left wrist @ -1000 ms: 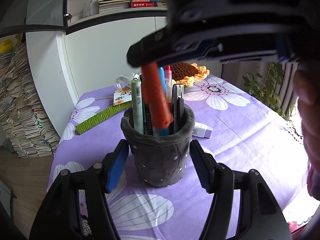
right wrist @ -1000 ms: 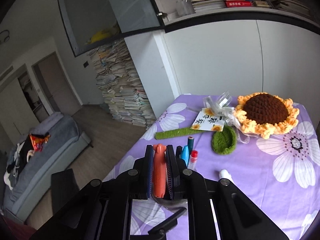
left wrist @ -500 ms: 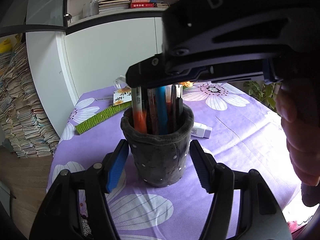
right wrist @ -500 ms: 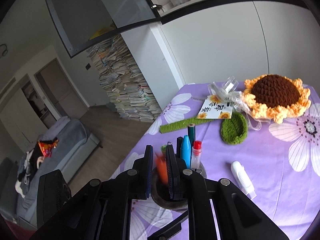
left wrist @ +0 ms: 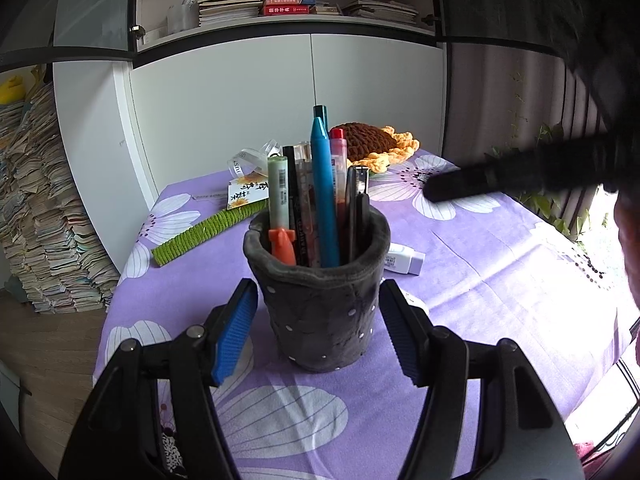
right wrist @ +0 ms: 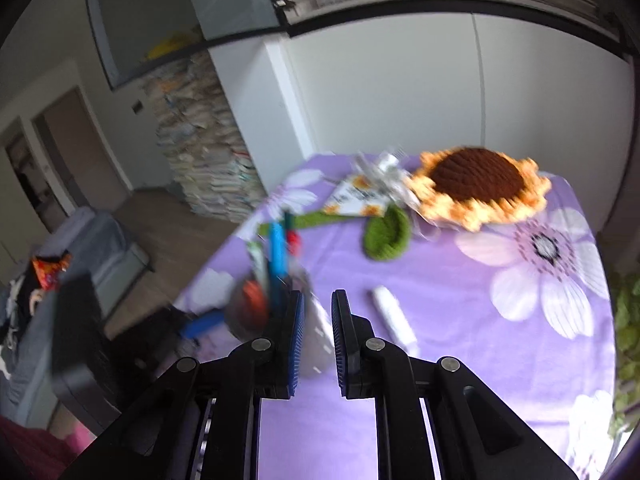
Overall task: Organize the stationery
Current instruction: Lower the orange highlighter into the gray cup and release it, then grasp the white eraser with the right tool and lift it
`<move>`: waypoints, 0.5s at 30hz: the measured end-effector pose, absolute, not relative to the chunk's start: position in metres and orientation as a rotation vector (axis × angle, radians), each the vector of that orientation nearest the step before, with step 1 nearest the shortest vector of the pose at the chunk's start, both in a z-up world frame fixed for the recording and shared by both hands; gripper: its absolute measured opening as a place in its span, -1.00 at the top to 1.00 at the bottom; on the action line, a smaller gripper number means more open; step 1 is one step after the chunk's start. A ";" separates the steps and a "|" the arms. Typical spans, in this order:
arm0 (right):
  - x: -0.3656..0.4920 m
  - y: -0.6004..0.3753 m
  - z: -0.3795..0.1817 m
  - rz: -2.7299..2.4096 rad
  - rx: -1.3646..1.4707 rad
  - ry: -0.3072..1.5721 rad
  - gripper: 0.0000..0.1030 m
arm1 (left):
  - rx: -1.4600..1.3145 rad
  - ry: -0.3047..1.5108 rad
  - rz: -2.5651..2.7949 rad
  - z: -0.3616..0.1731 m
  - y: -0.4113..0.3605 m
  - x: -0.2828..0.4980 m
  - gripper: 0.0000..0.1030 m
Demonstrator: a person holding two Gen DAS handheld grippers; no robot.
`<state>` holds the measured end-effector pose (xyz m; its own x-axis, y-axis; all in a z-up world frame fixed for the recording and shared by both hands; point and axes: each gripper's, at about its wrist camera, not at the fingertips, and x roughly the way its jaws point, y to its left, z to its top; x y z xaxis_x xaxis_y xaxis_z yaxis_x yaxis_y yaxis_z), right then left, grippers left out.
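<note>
A grey felt pen holder [left wrist: 320, 312] stands on the purple flowered tablecloth [left wrist: 500, 272], with my left gripper [left wrist: 318, 334] shut on its sides. It holds several pens: an orange pen [left wrist: 282, 246] sunk low at the left, a green marker [left wrist: 278, 188], a tall blue pen [left wrist: 322, 184] and a red-capped one [left wrist: 338, 148]. My right gripper [right wrist: 318, 320] is off to the holder's right, its jaws nearly together with nothing between them. In the blurred right wrist view the holder [right wrist: 244, 320] sits left of the pads. One of the right gripper's fingers [left wrist: 480, 178] shows as a dark smear.
A white eraser-like piece [left wrist: 404, 258] lies right of the holder, and another white item [right wrist: 316, 328] lies beyond the right pads. At the back sit a crochet sunflower [right wrist: 476, 176], a green leaf [right wrist: 386, 234], a green stem [left wrist: 204, 232] and a card [left wrist: 244, 192]. Stacked books [left wrist: 44, 220] stand on the floor beyond the table's left edge.
The right gripper lowered the orange pen into the holder, left it there and swung away to the right. The left gripper and holder stayed put.
</note>
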<state>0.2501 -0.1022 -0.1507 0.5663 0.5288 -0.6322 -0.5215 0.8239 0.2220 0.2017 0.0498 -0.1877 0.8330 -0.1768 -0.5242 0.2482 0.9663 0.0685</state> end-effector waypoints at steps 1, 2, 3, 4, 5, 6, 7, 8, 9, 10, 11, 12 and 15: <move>0.251 -0.107 -0.160 0.599 0.008 0.777 0.74 | 0.137 0.541 -0.225 -0.187 0.050 0.202 -0.19; 0.253 -0.111 -0.167 0.584 0.007 0.800 0.74 | 0.138 0.539 -0.225 -0.187 0.049 0.201 -0.19; 0.255 -0.115 -0.177 0.565 0.009 0.828 0.74 | 0.139 0.538 -0.227 -0.187 0.049 0.201 -0.19; 0.256 -0.119 -0.186 0.551 0.013 0.853 0.74 | 0.141 0.538 -0.227 -0.187 0.049 0.200 -0.19; 0.257 -0.122 -0.196 0.544 0.017 0.878 0.74 | 0.143 0.538 -0.225 -0.187 0.048 0.200 -0.19; 0.257 -0.124 -0.206 0.546 0.023 0.903 0.74 | 0.146 0.538 -0.223 -0.187 0.048 0.200 -0.19; 0.256 -0.124 -0.213 0.548 0.024 0.919 0.73 | 0.148 0.539 -0.222 -0.187 0.048 0.200 -0.19; 0.256 -0.123 -0.220 0.548 0.019 0.933 0.73 | 0.147 0.539 -0.222 -0.187 0.048 0.200 -0.19; 0.256 -0.121 -0.226 0.545 0.004 0.944 0.73 | 0.144 0.539 -0.222 -0.187 0.049 0.200 -0.19; 0.255 -0.118 -0.230 0.542 -0.010 0.949 0.73 | 0.141 0.538 -0.222 -0.186 0.049 0.200 -0.19; 0.254 -0.115 -0.232 0.541 -0.023 0.949 0.73 | 0.139 0.536 -0.223 -0.186 0.049 0.200 -0.19; 0.254 -0.112 -0.233 0.545 -0.031 0.946 0.73 | 0.137 0.534 -0.222 -0.186 0.050 0.200 -0.19; 0.254 -0.106 -0.234 0.556 -0.039 0.944 0.72 | 0.137 0.538 -0.223 -0.186 0.050 0.201 -0.19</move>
<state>0.2543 -0.1064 -0.2341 0.4578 0.4348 -0.7755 -0.4681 0.8594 0.2055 0.2013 0.0502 -0.1861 0.8356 -0.1740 -0.5210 0.2454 0.9668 0.0706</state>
